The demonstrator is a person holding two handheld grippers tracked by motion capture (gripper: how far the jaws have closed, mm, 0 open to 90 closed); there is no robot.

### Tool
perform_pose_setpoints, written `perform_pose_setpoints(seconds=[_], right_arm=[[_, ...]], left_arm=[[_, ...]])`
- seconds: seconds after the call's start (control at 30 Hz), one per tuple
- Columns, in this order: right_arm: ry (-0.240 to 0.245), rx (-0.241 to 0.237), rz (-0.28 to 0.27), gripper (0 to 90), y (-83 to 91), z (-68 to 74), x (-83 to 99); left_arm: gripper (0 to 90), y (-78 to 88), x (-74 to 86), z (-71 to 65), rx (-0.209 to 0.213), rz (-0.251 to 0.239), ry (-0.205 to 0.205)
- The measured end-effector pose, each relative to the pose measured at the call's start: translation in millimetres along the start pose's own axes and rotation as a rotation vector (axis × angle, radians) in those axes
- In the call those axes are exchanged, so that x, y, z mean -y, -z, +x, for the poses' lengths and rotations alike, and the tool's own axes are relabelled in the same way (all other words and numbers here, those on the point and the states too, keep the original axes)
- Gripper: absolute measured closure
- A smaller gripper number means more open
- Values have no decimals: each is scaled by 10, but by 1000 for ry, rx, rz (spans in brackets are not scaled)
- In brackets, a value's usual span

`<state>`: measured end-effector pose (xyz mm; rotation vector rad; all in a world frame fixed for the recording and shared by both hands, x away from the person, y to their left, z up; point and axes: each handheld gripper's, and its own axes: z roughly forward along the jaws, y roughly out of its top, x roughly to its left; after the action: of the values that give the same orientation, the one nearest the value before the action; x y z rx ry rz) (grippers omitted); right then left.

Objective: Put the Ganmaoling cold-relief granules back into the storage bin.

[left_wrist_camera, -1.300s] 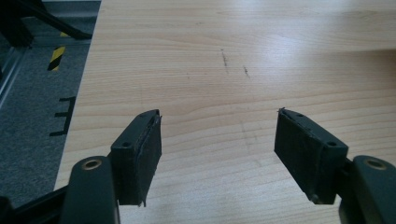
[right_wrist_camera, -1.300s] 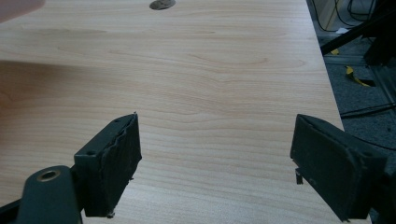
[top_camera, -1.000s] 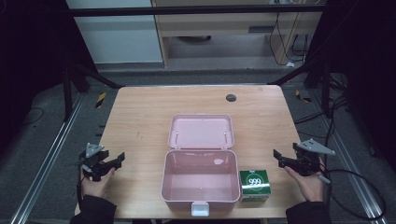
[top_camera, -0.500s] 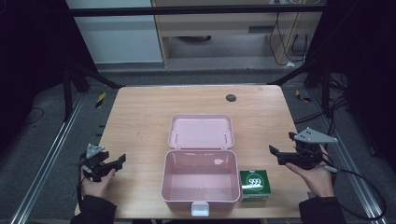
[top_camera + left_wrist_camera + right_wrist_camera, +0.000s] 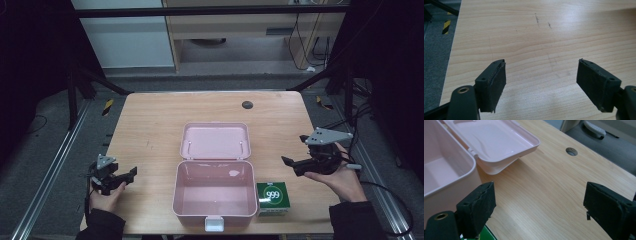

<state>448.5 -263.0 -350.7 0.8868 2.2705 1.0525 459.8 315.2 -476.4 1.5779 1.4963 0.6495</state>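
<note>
Open pink lidded box [image 5: 212, 192] at table [image 5: 150, 125] centre, lid [image 5: 215, 141] laid flat toward 12 o'clock.
Green "999" carton [image 5: 272, 198] touches the box at 3 o'clock; cable hole [image 5: 247, 104] lies at 12 o'clock. Left hand-held gripper [image 5: 125, 177] at 9 o'clock and right hand-held gripper [image 5: 292, 166] at 3 o'clock: jaws wide apart, empty.

Green box [image 5: 477, 235] is cut off at the bottom edge in the right gripper view, mostly hidden behind the jaw; its small print under "999" [image 5: 272, 196] can't be read. Pink case [image 5: 446, 173] is cropped at the left edge.
</note>
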Motion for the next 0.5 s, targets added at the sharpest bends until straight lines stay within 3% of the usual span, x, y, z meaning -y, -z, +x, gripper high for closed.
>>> perform_pose_setpoints(seconds=[0.5], right_arm=[[179, -109, 129, 58, -34, 182, -73]], left_arm=[[202, -20, 11, -18, 3, 12, -18]])
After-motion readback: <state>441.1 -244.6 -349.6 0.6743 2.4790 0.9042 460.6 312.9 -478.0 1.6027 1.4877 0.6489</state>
